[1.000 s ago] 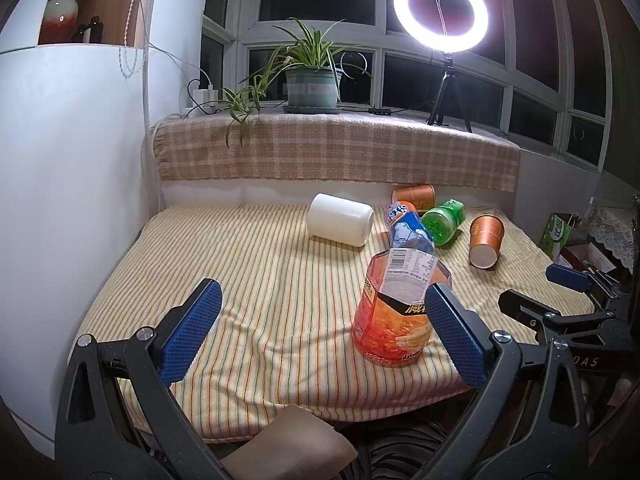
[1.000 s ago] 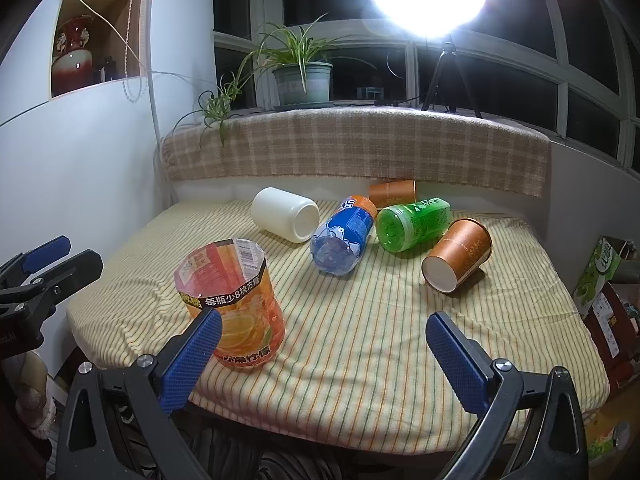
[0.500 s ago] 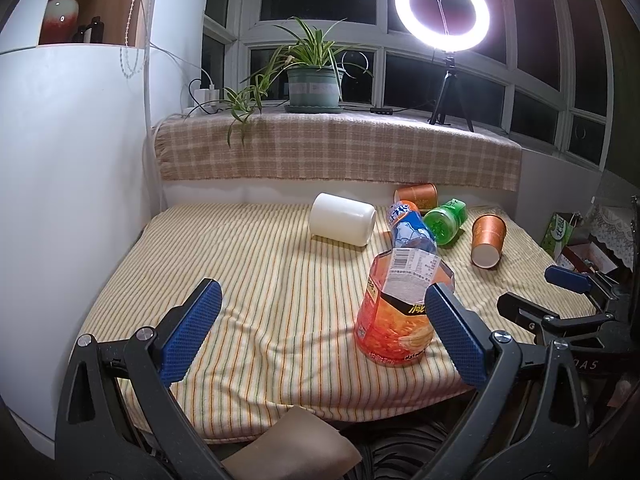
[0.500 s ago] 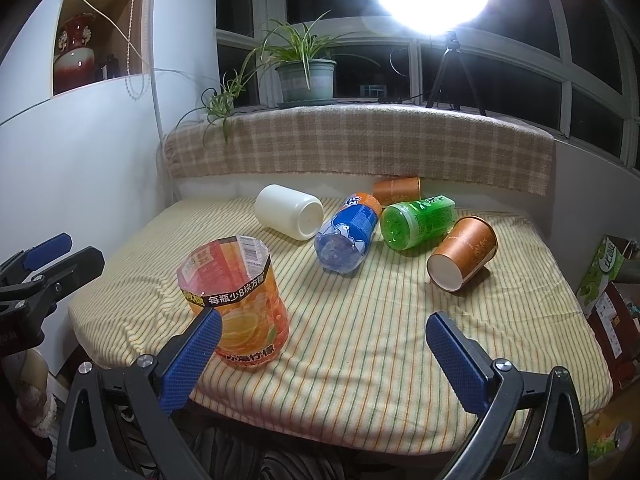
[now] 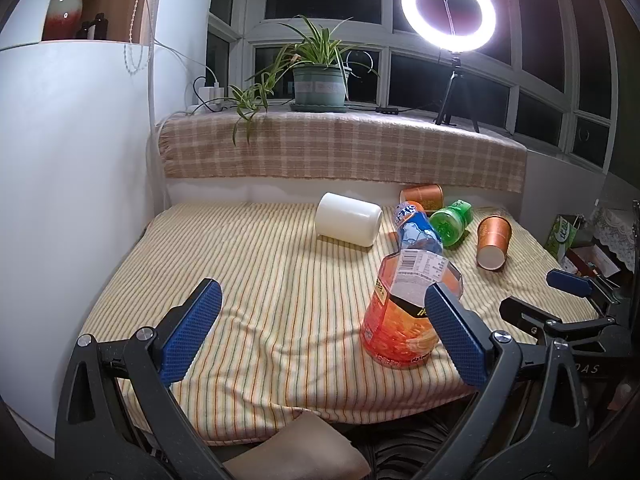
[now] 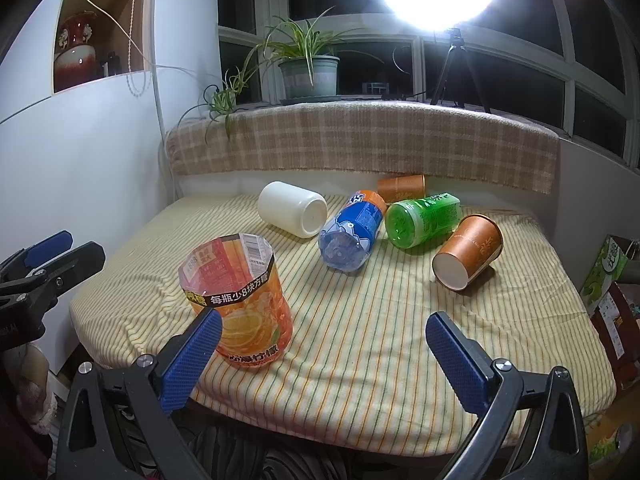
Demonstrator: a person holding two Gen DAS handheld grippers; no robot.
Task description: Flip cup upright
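An orange cut-bottle cup stands upright near the front of the striped table; it also shows in the left wrist view. Lying on their sides behind it are a white cup, a blue bottle cup, a green bottle cup, a brown paper cup and a second brown cup at the back. My right gripper is open and empty at the table's front edge. My left gripper is open and empty, front left of the orange cup.
The striped cloth table ends at a checked ledge with a potted plant and a ring light. A white cabinet stands on the left. Boxes stand on the right.
Both grippers have drifted slightly forward and up; the view of the table has shifted a little. No object has moved.
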